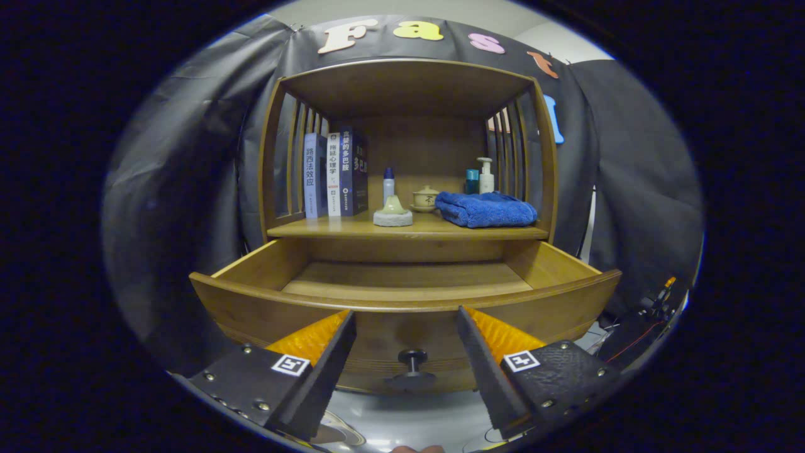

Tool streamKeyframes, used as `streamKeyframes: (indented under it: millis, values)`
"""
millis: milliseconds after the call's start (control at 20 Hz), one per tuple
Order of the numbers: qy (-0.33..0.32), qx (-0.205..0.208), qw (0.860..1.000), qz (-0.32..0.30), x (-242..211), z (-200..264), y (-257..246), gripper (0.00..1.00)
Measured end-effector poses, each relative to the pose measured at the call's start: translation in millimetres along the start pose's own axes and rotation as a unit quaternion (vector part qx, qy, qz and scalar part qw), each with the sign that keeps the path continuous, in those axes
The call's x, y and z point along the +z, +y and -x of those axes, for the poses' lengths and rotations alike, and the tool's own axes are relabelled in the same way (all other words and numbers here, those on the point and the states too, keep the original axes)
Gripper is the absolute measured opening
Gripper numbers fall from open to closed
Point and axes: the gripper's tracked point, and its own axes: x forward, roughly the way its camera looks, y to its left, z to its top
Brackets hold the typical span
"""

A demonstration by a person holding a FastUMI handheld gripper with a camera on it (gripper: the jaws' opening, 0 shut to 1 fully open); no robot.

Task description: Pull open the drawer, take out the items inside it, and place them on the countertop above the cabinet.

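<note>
Drawer (402, 296) pulled open, knob (412, 358) between the fingers (406, 333), fingers spread wide, holding nothing, towel (485, 209) on shelf (352, 228) beyond.

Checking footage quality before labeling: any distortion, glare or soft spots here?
Gripper view: fisheye bends the open drawer front into a curve; glare on the shiny floor under the open gripper; books and blue towel on the countertop stay sharp.

Claw (406, 314) gapes apart before the pulled-out drawer (402, 299), its knob (412, 358) between the fingers.
</note>
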Motion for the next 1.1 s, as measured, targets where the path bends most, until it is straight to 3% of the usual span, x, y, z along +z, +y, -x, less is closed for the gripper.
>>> streamKeyframes:
  millis: [700,1100]
  values:
    - [-0.006,0.0,1.0,0.002,8,-2,1,0.96]
    - [0.0,-0.002,1.0,-0.003,12,-26,5,0.98]
